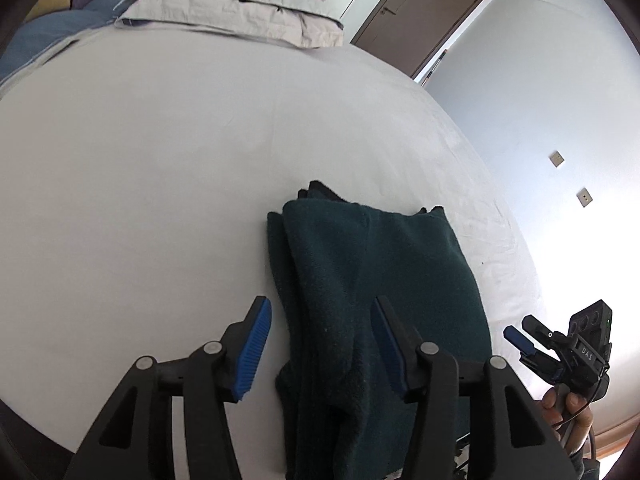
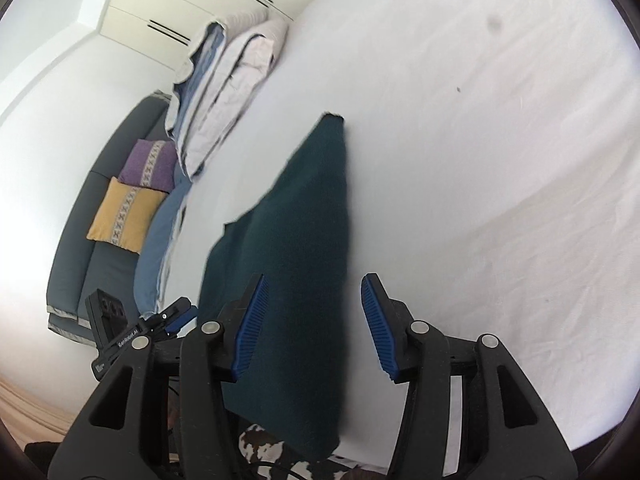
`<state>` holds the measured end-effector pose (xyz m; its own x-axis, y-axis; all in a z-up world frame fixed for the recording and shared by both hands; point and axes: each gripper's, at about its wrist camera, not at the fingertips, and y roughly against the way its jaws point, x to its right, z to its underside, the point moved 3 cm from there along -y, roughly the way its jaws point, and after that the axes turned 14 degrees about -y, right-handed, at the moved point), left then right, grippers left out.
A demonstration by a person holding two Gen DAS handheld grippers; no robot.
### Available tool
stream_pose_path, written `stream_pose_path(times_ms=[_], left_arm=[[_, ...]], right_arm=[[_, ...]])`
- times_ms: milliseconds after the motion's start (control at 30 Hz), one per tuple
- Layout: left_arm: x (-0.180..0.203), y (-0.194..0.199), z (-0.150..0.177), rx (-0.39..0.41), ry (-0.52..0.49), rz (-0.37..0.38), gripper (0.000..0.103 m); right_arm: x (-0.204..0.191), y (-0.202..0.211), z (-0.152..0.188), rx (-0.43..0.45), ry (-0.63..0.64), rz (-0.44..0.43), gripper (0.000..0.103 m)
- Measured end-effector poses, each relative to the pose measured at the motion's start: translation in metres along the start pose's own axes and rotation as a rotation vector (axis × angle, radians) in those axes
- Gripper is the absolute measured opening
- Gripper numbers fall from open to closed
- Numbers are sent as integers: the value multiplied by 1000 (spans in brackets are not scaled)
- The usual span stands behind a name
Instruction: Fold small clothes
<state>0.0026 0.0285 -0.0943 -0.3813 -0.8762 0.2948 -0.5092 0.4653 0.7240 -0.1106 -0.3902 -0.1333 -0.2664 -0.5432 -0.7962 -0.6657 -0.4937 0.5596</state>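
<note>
A dark green fleece garment (image 1: 376,300) lies folded lengthwise into a long strip on the white bed sheet (image 1: 160,160), reaching the bed's near edge. My left gripper (image 1: 320,344) is open, its blue pads either side of the strip's left part, just above it. My right gripper (image 2: 312,320) is open too, over the near end of the same garment (image 2: 296,260). The right gripper also shows in the left wrist view (image 1: 532,348) at the bed's right edge. The left gripper shows in the right wrist view (image 2: 176,320).
Folded grey and blue quilts (image 1: 240,8) are stacked at the far end of the bed. A dark sofa with a purple cushion (image 2: 150,164) and a yellow cushion (image 2: 124,212) stands beyond. A brown door (image 1: 424,12) is in the far wall.
</note>
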Motion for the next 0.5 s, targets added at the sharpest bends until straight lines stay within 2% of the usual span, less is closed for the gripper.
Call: stream_pose_path(times_ms=[67,200,233,267,300,333,500], left_arm=[[15,13,-1,41,-53,-12,65],[50,33,-1,132,-189,-83,76],[59,40,-1,162,-221,-104,84],[68,46,-1,188,-243,-124,89],[75,54,-1,217,-264,-151,100],[84,61,-2,250,-289,-184,103],[117,99,-9,427,-399,-325,103]], right_arm=[[-11,12,3,25,53,10,48],[-47,24,16,97,211,106,50],[-56,27,20,117,246,127,53],[-65,31,24,146,285,150,62],[-73,36,27,182,321,171,67],[-81,41,31,218,352,189,73],[-114,64,46,402,486,277,88]])
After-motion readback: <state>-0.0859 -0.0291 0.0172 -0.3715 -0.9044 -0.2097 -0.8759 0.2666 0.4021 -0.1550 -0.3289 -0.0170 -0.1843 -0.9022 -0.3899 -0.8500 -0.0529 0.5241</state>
